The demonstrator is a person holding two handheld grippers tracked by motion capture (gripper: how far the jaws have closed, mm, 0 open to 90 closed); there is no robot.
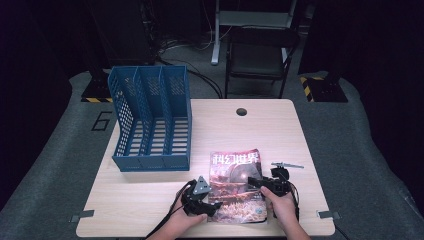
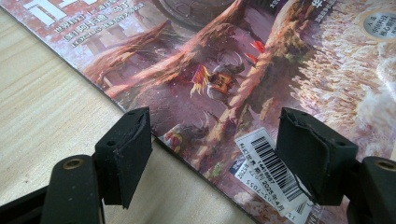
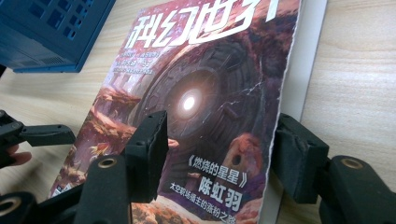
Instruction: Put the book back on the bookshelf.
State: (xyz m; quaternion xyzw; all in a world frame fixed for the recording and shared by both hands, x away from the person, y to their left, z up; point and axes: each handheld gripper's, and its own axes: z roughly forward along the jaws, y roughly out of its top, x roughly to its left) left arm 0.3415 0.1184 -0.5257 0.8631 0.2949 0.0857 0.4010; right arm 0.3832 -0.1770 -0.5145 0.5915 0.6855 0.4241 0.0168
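The light wooden table (image 1: pixel 150 200) carries a blue 3-slot file rack (image 1: pixel 152 120) at its far left, and a magazine (image 1: pixel 236 185) lies flat near the front edge. The left gripper (image 2: pixel 212 154) straddles its left edge and the right gripper (image 3: pixel 219 154) its right edge — both with jaws apart, gripping nothing. To lift it well, I judge each should pinch the full page stack — not only the cover.

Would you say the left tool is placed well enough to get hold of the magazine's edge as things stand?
Probably yes. The left tool is open, its jaws straddling the near left edge of the magazine, which lies flat on the table with nothing between.
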